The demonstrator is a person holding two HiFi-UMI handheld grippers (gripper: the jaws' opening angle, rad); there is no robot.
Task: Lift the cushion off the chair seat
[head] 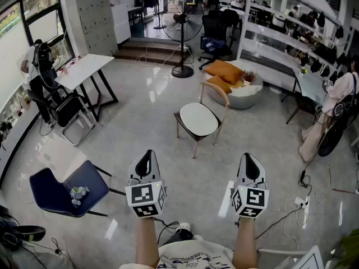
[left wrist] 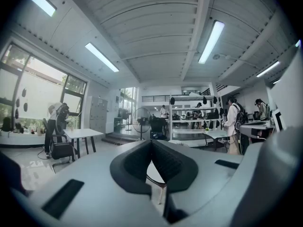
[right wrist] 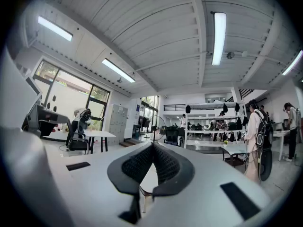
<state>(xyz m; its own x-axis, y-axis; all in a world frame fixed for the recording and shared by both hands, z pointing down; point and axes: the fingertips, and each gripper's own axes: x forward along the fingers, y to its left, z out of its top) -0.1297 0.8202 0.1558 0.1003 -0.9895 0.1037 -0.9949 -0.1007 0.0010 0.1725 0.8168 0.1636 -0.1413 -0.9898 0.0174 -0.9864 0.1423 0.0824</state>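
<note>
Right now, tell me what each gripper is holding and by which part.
Nothing is held. The left gripper and the right gripper both have their jaws shut empty, well short of the white cushion on the chair ahead.

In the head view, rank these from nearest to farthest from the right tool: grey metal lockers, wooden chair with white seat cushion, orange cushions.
1. Wooden chair with white seat cushion, straight ahead, slightly left of the right tool.
2. Orange cushions, beyond the chair, slightly right of it.
3. Grey metal lockers, far back left against the wall.
</note>
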